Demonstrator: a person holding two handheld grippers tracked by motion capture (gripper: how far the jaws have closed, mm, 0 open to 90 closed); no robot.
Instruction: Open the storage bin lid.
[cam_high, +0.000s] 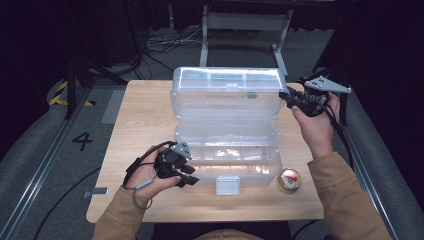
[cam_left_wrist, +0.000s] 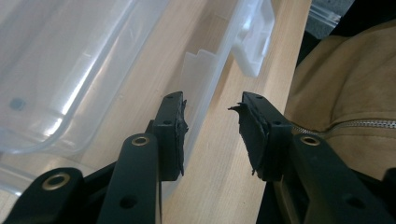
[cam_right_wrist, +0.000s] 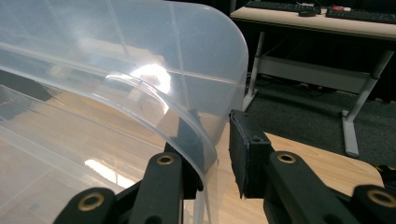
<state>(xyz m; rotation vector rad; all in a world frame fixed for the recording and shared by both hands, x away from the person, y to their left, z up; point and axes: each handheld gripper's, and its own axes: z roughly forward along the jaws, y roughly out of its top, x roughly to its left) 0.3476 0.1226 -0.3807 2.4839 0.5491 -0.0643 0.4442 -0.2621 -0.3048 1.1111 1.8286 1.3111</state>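
Light wooden table (cam_high: 142, 112), open clear plastic box (cam_high: 227, 160) on it, small round container (cam_high: 289, 180) near its front-right corner

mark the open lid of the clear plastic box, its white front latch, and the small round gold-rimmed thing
clear plastic box's open lid (cam_high: 225, 92), high view, inner face
white front latch (cam_high: 227, 185), high view, centre
small round gold-rimmed object (cam_high: 289, 179), high view, top

Open lid (cam_high: 225, 92) walls off the back; box (cam_high: 235, 160) fills mid-table. Bare wood left of my left gripper (cam_high: 181, 175); small jar (cam_high: 289, 180) blocks front-right corner.
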